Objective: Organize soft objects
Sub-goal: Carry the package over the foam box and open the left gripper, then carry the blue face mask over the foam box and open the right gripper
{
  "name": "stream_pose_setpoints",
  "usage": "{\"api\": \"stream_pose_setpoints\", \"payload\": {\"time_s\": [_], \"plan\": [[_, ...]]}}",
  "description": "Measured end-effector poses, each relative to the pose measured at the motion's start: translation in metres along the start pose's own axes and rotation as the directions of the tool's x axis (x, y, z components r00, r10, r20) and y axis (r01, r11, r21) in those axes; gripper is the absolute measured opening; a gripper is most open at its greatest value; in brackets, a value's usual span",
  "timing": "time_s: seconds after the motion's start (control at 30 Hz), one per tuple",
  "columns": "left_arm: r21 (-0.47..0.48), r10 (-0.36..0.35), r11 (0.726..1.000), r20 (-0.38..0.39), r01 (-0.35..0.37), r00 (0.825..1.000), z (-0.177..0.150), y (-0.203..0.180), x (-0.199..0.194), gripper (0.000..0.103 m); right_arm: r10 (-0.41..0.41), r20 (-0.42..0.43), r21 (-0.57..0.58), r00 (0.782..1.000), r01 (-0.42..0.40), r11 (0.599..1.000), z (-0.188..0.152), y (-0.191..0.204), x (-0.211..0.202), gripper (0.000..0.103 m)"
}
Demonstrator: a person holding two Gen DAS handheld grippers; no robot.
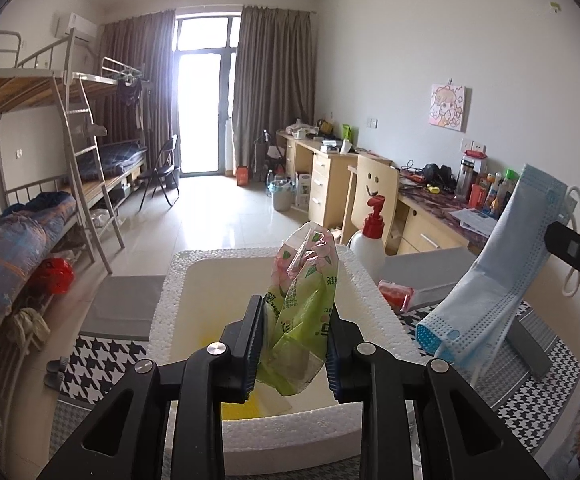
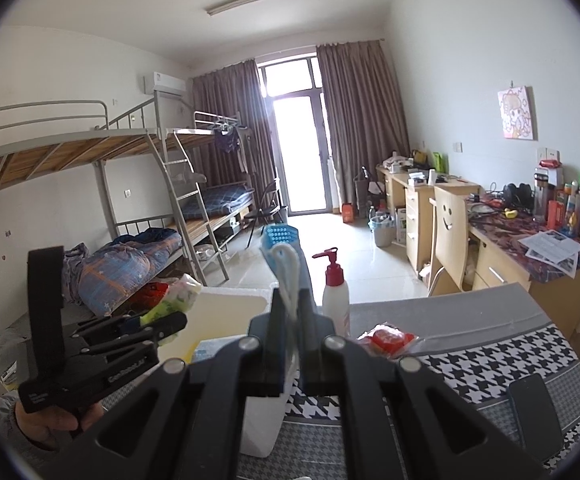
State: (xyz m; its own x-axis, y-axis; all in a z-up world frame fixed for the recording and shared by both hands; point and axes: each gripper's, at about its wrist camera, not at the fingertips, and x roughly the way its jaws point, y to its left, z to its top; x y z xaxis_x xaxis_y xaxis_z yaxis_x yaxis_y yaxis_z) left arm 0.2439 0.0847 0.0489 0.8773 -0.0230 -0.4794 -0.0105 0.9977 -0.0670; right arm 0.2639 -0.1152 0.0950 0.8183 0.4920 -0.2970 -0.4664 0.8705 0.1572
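So you've got both hands loaded and nothing looks dropped yet. The white foam box [image 1: 170,304] fills the lower middle of the left wrist view, and what I can see of its inside is bare apart from a yellow patch at the bottom. I'd say the sorting is barely started, though the near part of the box is hidden behind your tool.

The blue face mask [image 1: 501,268] hangs at the right of that view, and your right gripper [image 2: 293,320] has its jaws pressed together on the mask's white ear loop, bottom centre of the right wrist view. It hangs off to the side of the box, not over it.

The green and pink plastic packet [image 1: 301,304] sits dead centre of the left view, pinched between the pads of your left gripper [image 1: 293,344], right over the box opening. My guess is that one goes in first.

Still left on the houndstooth mat [image 2: 489,364]: a small red packet [image 2: 387,339] just right of the box, next to the white pump bottle [image 2: 335,296], which isn't soft, so probably stays. There's also a dark phone [image 2: 535,412] at lower right.
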Motion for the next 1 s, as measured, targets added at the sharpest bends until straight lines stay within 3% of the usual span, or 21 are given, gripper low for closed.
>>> {"api": "stream_pose_setpoints", "payload": {"time_s": [0.1,0.17,0.2,0.23,0.3,0.43,1.0], "plan": [[0.000,0.008,1.000,-0.007,-0.008,1.000,0.000,0.000,0.002,0.035,-0.001,-0.003,0.003,1.000,0.001,1.000,0.000,0.002,0.001,0.007],[-0.009,0.009,1.000,-0.015,-0.009,1.000,-0.001,0.003,0.005,0.050,-0.002,-0.003,0.002,1.000,0.002,1.000,0.001,0.003,0.000,0.007],[-0.009,0.006,1.000,-0.013,-0.006,1.000,0.000,0.004,0.005,0.064,-0.004,-0.002,0.001,1.000,0.004,1.000,0.002,0.003,0.000,0.007],[-0.006,0.012,1.000,-0.002,-0.012,1.000,-0.001,0.004,0.003,0.071,-0.005,0.001,0.001,1.000,0.005,1.000,0.002,0.003,-0.001,0.007],[0.002,0.030,1.000,0.017,-0.030,0.999,-0.002,0.005,-0.001,0.076,-0.011,0.008,0.001,1.000,0.011,1.000,0.004,0.003,-0.003,0.007],[-0.006,0.034,0.999,0.044,-0.033,0.998,-0.006,0.010,-0.014,0.099,-0.017,0.016,0.007,1.000,0.016,1.000,0.005,0.002,-0.006,0.007],[-0.060,0.084,0.995,0.100,-0.078,0.991,-0.024,0.039,-0.056,0.102,-0.012,0.032,0.010,0.999,0.012,1.000,0.016,0.022,0.014,0.007]]}}
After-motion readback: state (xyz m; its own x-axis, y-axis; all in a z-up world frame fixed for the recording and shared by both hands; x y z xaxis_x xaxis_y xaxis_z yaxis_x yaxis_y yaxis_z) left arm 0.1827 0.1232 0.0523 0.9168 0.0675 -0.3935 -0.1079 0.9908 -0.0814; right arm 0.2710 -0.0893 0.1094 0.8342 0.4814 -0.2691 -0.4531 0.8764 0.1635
